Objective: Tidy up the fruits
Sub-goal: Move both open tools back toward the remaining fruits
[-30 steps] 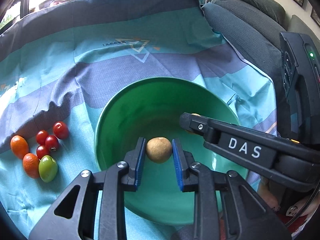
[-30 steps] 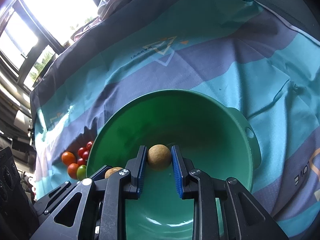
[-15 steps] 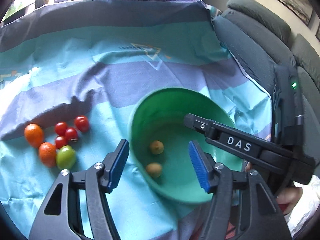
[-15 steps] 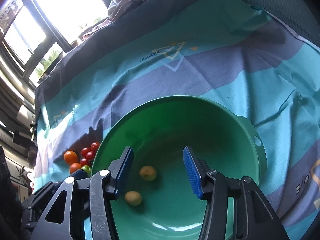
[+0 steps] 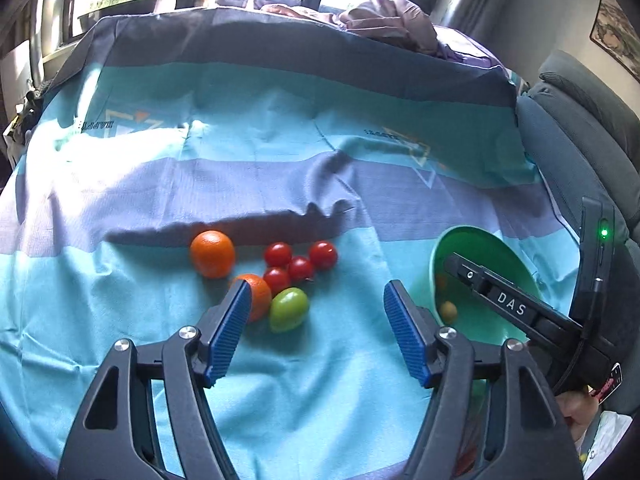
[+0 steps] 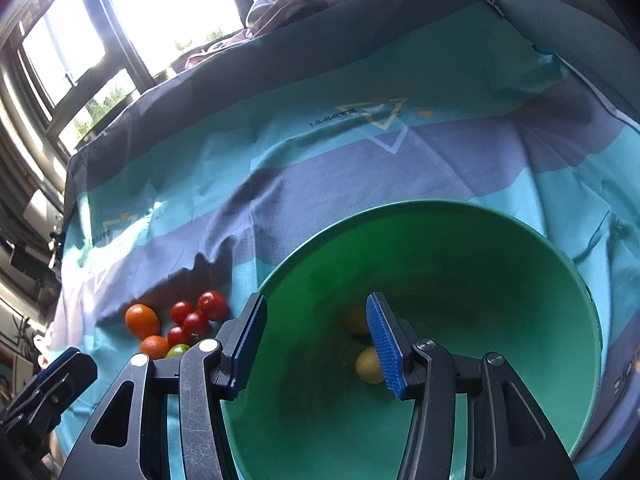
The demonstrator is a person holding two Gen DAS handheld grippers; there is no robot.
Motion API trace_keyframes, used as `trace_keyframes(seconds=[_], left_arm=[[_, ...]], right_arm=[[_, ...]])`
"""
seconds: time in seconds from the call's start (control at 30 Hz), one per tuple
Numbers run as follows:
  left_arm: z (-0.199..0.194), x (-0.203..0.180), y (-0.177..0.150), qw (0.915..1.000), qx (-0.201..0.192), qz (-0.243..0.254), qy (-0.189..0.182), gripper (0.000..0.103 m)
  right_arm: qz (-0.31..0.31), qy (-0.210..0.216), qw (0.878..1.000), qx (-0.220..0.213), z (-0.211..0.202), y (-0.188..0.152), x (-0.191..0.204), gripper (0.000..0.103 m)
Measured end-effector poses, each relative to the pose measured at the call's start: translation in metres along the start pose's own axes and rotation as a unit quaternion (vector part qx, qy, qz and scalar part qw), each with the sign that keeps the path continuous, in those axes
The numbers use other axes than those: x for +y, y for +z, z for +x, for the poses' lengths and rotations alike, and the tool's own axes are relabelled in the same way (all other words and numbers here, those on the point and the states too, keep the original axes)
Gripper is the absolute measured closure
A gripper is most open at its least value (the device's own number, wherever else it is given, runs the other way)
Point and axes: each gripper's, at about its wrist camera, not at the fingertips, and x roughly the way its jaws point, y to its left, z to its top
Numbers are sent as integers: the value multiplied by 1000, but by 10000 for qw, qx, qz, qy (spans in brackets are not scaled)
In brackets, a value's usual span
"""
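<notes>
Green tomato [image 5: 289, 309] beyond left claw [image 5: 318, 330], untouched

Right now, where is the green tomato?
In the left wrist view the green tomato lies on the striped cloth, touching the nearer orange, below the red tomatoes, left of the green bowl.

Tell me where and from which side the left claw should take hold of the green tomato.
Grip the green tomato across its narrow middle, coming down from above and the near side. It lies on the cloth tilted, long axis slanting, with an orange against its left and red tomatoes behind. The left claw, jaws opening and empty, should probably roll to match.
</notes>
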Motion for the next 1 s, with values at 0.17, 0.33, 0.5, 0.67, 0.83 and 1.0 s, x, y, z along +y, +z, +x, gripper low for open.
trace_keyframes(seconds=[0.17, 0.33, 0.5, 0.67, 0.83, 1.0], left_arm=[[3, 9, 0, 9998, 81, -154, 13, 34], [3, 14, 0, 9998, 95, -156, 4, 34], [2, 22, 3, 9995, 83, -305, 13, 34], [-1, 25, 4, 9995, 24, -311, 39, 34], [-1, 31, 5, 9994, 26, -313, 155, 34], [0, 42, 5, 9989, 41, -401, 249, 34]], right_arm=[[-300, -216, 9991, 218, 12, -7, 13, 51], [-306, -254, 9990, 193, 11, -9, 15, 51], [-422, -352, 9984, 165, 10, -12, 20, 51], [-447, -350, 9982, 173, 10, -12, 20, 51], [-498, -396, 9980, 31, -1, -11, 25, 51], [-673, -225, 9968, -377, -31, -6, 40, 51]])
